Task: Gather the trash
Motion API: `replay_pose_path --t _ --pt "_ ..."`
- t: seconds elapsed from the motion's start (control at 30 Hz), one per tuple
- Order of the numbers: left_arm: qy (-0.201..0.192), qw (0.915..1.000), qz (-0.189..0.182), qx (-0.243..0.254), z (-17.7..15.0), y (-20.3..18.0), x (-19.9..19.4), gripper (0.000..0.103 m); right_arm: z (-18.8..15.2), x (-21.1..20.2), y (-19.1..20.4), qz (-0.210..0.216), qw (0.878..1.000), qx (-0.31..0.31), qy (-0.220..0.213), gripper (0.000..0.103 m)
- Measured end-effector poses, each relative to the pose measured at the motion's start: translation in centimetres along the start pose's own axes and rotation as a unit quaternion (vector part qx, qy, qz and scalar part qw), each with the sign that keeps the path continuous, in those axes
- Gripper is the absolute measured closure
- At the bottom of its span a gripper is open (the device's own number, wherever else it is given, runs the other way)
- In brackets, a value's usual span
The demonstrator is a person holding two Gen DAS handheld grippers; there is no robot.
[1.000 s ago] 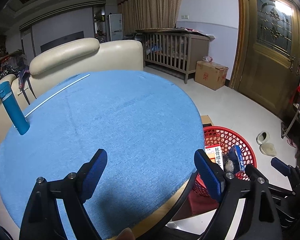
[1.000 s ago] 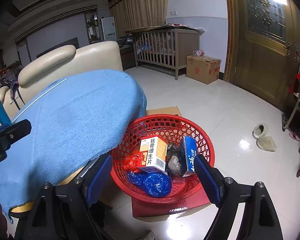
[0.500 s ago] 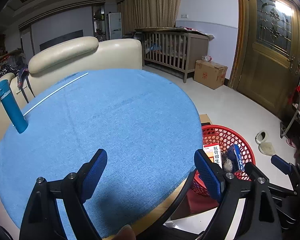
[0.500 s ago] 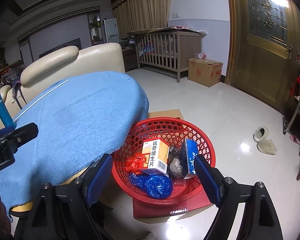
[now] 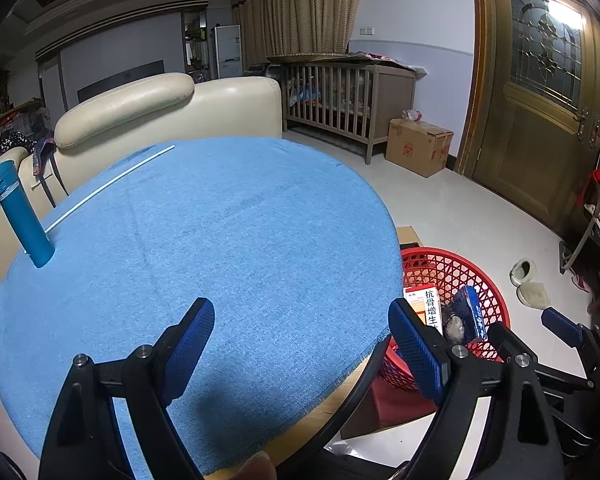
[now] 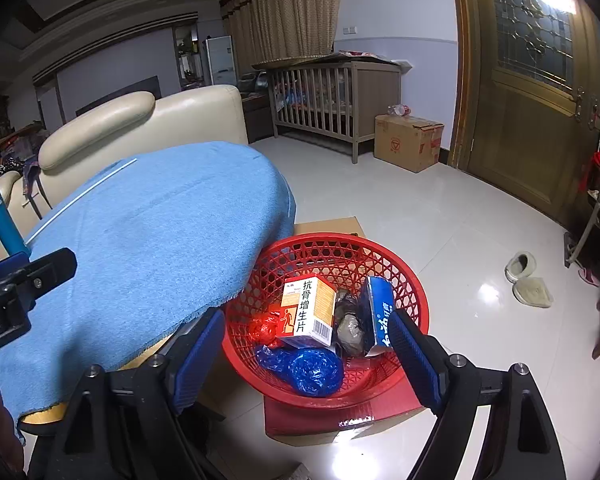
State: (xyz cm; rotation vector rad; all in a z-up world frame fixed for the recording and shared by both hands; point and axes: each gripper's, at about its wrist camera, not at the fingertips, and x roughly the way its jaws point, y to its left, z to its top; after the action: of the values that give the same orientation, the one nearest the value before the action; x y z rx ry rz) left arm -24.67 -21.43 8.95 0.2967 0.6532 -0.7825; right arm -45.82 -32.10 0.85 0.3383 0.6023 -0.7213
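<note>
Both hand-held grippers, left (image 5: 302, 340) and right (image 6: 308, 344), spread empty; the latticed red plastic basket (image 6: 414, 284) holds a cardboard box (image 6: 308, 312).

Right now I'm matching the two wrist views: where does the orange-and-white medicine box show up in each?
Left wrist view: orange-and-white medicine box at lower right, half hidden behind the table edge, inside the red basket.
Right wrist view: centre, lower half, fully visible in the basket.
Shared landmark: the teal bottle on the blue tablecloth.
</note>
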Motion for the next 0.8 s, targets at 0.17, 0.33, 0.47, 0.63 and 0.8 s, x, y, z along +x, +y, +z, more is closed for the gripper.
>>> replay_pose_path --t 0.17,0.33,0.47,0.63,0.8 --pt "-0.001 1.0 0.0 0.001 -0.06 -0.1 -0.04 0.014 0.01 0.01 0.01 0.0 1.0 0.0 0.0 0.017" --pt "0.0 1.0 -0.002 0.003 -0.17 -0.16 -0.07 0.014 0.03 -0.09 -0.05 -0.001 1.0 0.001 -0.001 0.017" --pt "-0.001 1.0 -0.002 0.005 -0.2 -0.26 -0.08 0.014 0.01 -0.1 -0.09 -0.002 1.0 0.002 -0.001 0.017" --pt "0.0 1.0 -0.002 0.006 -0.19 -0.27 -0.05 0.014 -0.04 -0.16 -0.14 -0.004 1.0 0.003 -0.001 0.017" --pt "0.0 0.9999 -0.004 0.009 -0.27 -0.47 -0.03 0.014 -0.01 -0.21 -0.15 -0.004 1.0 0.004 -0.001 0.017"
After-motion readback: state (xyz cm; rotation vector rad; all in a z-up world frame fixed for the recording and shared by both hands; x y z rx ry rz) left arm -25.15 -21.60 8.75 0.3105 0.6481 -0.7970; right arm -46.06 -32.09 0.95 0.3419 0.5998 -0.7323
